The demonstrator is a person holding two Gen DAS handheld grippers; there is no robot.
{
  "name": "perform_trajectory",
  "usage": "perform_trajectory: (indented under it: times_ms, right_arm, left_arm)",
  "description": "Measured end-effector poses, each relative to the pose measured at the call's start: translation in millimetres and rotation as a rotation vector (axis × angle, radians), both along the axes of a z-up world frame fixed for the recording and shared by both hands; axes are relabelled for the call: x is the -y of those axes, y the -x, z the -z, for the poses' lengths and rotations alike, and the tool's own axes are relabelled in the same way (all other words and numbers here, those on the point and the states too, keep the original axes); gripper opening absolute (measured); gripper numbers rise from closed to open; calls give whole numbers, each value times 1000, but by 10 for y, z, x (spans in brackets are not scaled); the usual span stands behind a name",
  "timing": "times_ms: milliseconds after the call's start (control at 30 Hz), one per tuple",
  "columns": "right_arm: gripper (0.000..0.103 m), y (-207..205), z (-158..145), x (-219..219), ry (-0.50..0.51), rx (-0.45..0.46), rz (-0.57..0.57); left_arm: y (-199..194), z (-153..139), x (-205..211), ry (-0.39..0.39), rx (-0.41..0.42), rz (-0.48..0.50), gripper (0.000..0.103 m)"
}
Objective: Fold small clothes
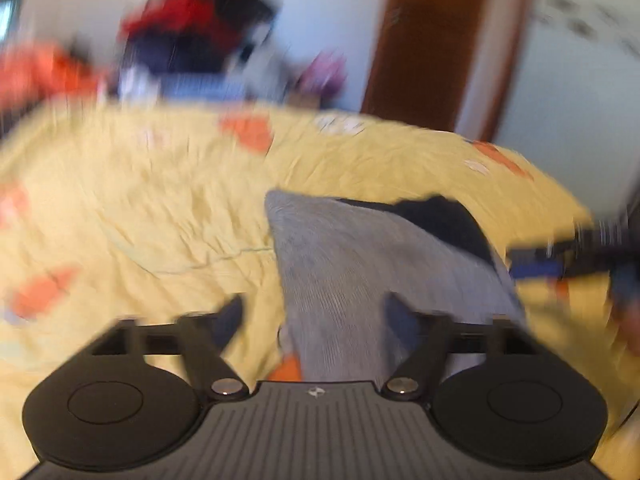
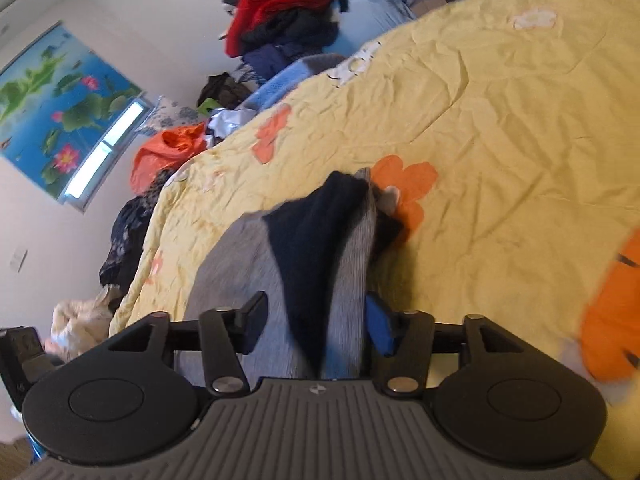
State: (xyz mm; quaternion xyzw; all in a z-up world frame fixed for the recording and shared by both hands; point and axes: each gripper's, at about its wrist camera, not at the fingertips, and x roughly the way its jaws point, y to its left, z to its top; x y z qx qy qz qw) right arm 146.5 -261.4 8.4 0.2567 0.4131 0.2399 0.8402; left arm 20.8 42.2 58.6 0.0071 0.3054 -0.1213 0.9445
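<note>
A small grey ribbed garment with a dark navy part [image 1: 352, 264] lies on the yellow flowered bedspread [image 1: 140, 208]. My left gripper [image 1: 314, 312] is open; the grey cloth runs between its fingers, and the view is blurred by motion. The right gripper shows at the right edge of the left wrist view [image 1: 560, 260], at the garment's far corner. In the right wrist view the garment [image 2: 316, 264] hangs between the fingers of my right gripper [image 2: 316, 320], whose jaws stand apart around the cloth; whether they pinch it is unclear.
The bedspread [image 2: 500, 120] fills most of the right wrist view. A pile of red, black and blue clothes [image 2: 280, 16] lies beyond the bed's far edge, with an orange bag [image 2: 164, 152]. A brown door [image 1: 424, 40] stands at the back.
</note>
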Motion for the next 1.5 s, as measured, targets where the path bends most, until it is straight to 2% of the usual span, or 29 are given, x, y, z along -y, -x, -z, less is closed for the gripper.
perform_trajectory:
  times_ms: [100, 267, 300, 333, 367, 400, 433, 467, 533, 667, 700, 733, 767, 800, 833, 867, 933, 1033, 1100, 1133, 1167, 1200, 1233, 1267, 1300, 1333, 1367, 1400, 1500]
  right_arm:
    - [63, 355, -45, 95, -1, -14, -54]
    - [61, 649, 76, -120, 42, -82, -154]
    - [54, 668, 101, -201, 85, -85, -169]
    - [39, 680, 120, -278, 120, -86, -184]
    - [30, 701, 139, -351, 147, -84, -207]
    - [21, 720, 139, -403, 181, -75, -228]
    - [19, 743, 125, -426, 207, -57, -237]
    - [17, 774, 100, -418, 217, -38, -245]
    - [14, 776, 82, -330, 234, -29, -226]
    - [14, 739, 193, -135, 184, -64, -195]
    - [20, 747, 190, -147, 178, -66, -202]
    - [33, 754, 181, -169, 167, -70, -200]
    - [42, 752, 157, -146, 141, -84, -190]
    - [60, 738, 119, -105, 95, -92, -179]
    - [70, 736, 69, -35, 41, -82, -159]
    - [84, 733, 21, 48, -9, -60, -128]
    - [87, 680, -3, 178, -86, -43, -75]
    - [85, 508, 178, 210, -131, -135, -42]
    - [79, 449, 316, 119, -114, -194, -46]
    - [80, 454, 343, 64, -136, -204, -63]
    - [80, 459, 355, -7, -152, -216, -82]
    - [80, 467, 355, -76, -151, -222, -103]
    - [80, 479, 348, -143, -142, -219, -124]
    - [80, 488, 341, -207, -132, -215, -147]
    - [79, 499, 331, -258, -124, -214, -166]
    - [66, 489, 320, -301, -112, -212, -173]
    - [52, 481, 327, -338, -96, -224, -185]
    - [22, 472, 348, -376, -67, -243, -196]
    - [22, 527, 299, -397, -40, -213, -224]
  left_arm:
    - [552, 139, 247, -194, 114, 82, 89]
    - [545, 433, 492, -256, 65, 115, 89]
    - [510, 455, 492, -259, 67, 99, 81]
    - [461, 478, 474, -260, 55, 70, 70]
    - [397, 474, 420, -234, 24, 49, 44]
    - [325, 485, 327, -167, -14, 48, 34]
    - [264, 537, 254, -120, -37, 51, 29]
    - [269, 561, 242, -146, -36, 58, 21]
    - [369, 586, 254, -216, -2, 76, 21]
    - [428, 543, 182, -189, -24, 100, 21]
    - [445, 502, 162, -173, -30, 110, 22]
    - [464, 453, 119, -141, -39, 112, 22]
    - [485, 393, 51, -83, -54, 118, 29]
    - [485, 342, -45, -2, -73, 125, 50]
    - [479, 299, -142, 89, -89, 122, 65]
    - [460, 270, -226, 166, -93, 95, 98]
    - [361, 268, -370, 298, -101, 13, 103]
    - [47, 469, -521, 498, -238, -65, 103]
    - [-104, 629, -505, 564, -317, -98, 102]
    - [-123, 620, -466, 571, -302, -94, 101]
    - [-164, 622, -417, 588, -325, -70, 94]
    - [-204, 636, -371, 618, -360, -42, 73]
    - [-236, 649, -317, 628, -389, -22, 62]
    - [-258, 655, -258, 604, -405, -20, 51]
    - [-268, 649, -215, 581, -404, -19, 49]
    - [-274, 643, -196, 571, -404, -18, 43]
    - [-283, 643, -198, 564, -417, -28, 28]
    - [-288, 646, -214, 566, -434, -41, 23]
    - [-160, 540, -315, 592, -436, -44, 18]
